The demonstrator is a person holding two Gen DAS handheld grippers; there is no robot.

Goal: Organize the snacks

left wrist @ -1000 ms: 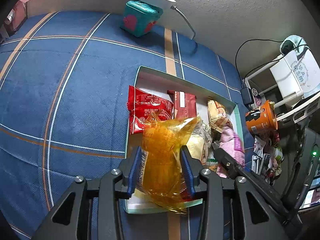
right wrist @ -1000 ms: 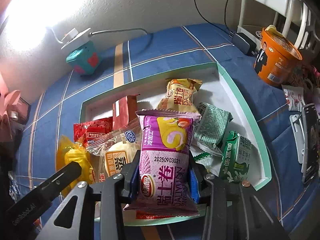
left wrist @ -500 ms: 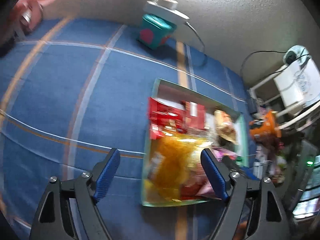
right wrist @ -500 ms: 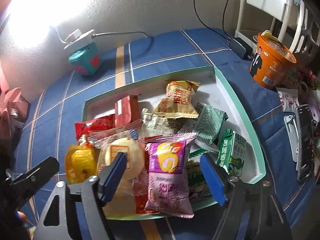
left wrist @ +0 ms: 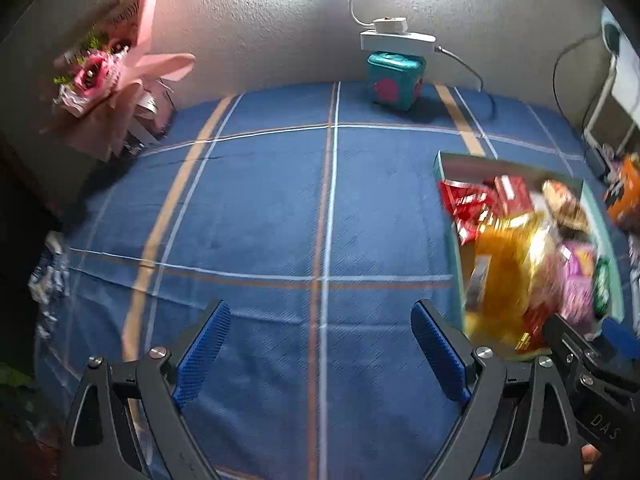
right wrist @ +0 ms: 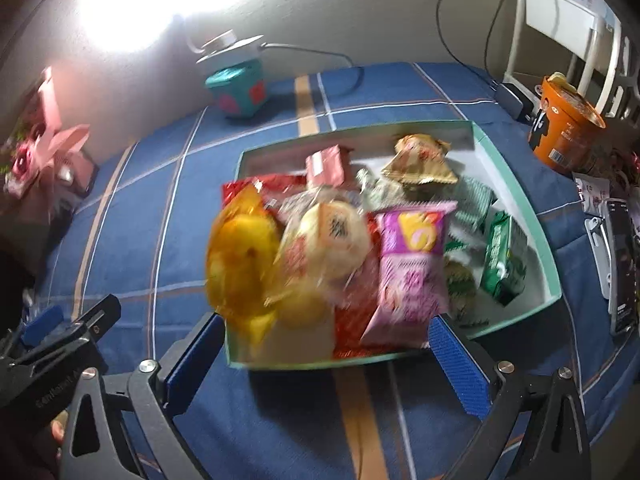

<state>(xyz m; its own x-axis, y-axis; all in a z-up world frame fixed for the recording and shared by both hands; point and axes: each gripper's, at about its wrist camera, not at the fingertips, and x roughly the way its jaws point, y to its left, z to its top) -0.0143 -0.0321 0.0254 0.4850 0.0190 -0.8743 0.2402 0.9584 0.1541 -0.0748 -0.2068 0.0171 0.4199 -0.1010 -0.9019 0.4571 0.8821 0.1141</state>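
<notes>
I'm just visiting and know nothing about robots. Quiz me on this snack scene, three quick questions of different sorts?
1. True or false: the right gripper is clamped on the pink snack packet.
2. Which lies nearest the left wall of the teal-rimmed cardboard box: A the crinkly yellow bag, B the green carton, C the orange paper cup?
3. Fill in: the left gripper is over the blue checked ____.

Key: 1 false, jaws open and empty; 2 A; 3 cloth.

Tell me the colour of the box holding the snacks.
Mint green outside, white inside: the box shows best in the right wrist view.
</notes>
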